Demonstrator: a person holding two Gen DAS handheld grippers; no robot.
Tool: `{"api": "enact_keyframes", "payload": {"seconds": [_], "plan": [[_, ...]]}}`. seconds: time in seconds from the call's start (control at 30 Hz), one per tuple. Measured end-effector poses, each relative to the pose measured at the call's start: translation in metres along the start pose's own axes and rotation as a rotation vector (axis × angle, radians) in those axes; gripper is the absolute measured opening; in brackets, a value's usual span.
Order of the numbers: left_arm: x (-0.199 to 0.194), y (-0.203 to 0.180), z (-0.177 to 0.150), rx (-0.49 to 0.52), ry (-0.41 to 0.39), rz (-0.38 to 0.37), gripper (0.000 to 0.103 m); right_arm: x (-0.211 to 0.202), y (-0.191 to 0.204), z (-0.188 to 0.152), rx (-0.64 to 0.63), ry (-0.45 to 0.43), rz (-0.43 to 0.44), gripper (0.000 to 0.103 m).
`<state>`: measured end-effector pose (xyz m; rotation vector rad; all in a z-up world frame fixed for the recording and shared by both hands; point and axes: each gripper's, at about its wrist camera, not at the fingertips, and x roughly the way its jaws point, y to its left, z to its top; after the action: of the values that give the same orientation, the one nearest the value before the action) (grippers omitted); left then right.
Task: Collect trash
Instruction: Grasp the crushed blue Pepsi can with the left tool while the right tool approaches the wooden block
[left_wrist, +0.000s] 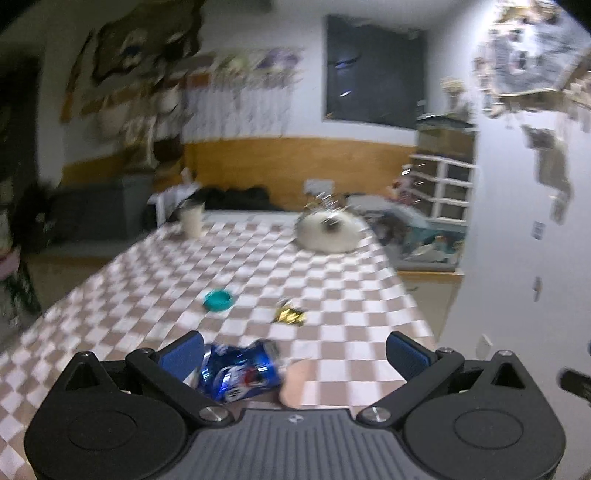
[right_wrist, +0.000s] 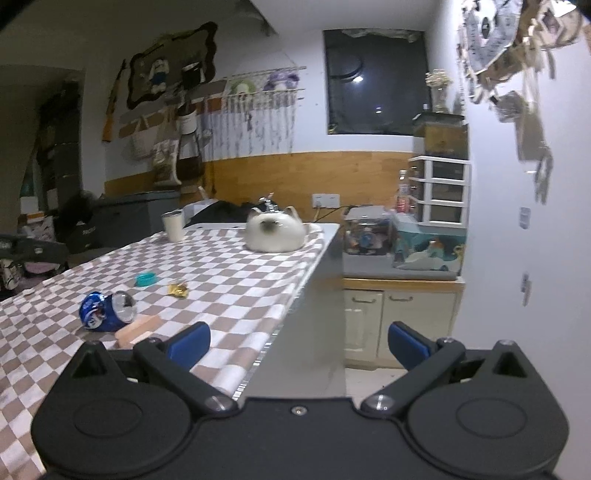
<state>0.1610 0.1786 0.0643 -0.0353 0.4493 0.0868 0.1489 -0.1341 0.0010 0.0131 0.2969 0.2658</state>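
Checkered brown-and-white cloth (right_wrist: 229, 280) is covering the table, and every piece of trash is lying on it uncollected, so the task looks barely begun. Nearest, the left gripper (left_wrist: 295, 354) is gaping wide with nothing gripped; the crushed blue can (left_wrist: 238, 371) is sitting on its side just inside the left finger, beside a pale wooden block (left_wrist: 297, 384). The right gripper (right_wrist: 299, 345) is hanging equally wide and empty over the table's right edge, well apart from the can. Farther in, a gold wrapper (left_wrist: 290, 314) and a teal cap (left_wrist: 218, 299) are waiting. At the far end a white cup (right_wrist: 173, 226) and a cat-shaped white object (right_wrist: 275, 234) are standing. No bin is showing.
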Motion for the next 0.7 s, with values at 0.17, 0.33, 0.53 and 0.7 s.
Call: {"api": "enact_keyframes", "payload": {"seconds": [0.17, 0.33, 0.53, 0.7], "plan": [[0.049, 0.038, -0.002, -0.092, 0.082, 0.015, 0.103, 0.019, 0.027, 0.006, -0.008, 0.031, 0.030, 0.103], [0.085, 0.059, -0.007, -0.166, 0.130, 0.004, 0.103, 0.044, 0.055, 0.014, -0.051, 0.076, 0.067, 0.103], [0.111, 0.069, -0.013, -0.197, 0.164, -0.027, 0.103, 0.085, 0.097, 0.020, -0.116, 0.135, 0.171, 0.103], [0.124, 0.071, -0.017, -0.170, 0.184, -0.039, 0.103, 0.123, 0.137, 0.017, -0.174, 0.212, 0.282, 0.103]]}}
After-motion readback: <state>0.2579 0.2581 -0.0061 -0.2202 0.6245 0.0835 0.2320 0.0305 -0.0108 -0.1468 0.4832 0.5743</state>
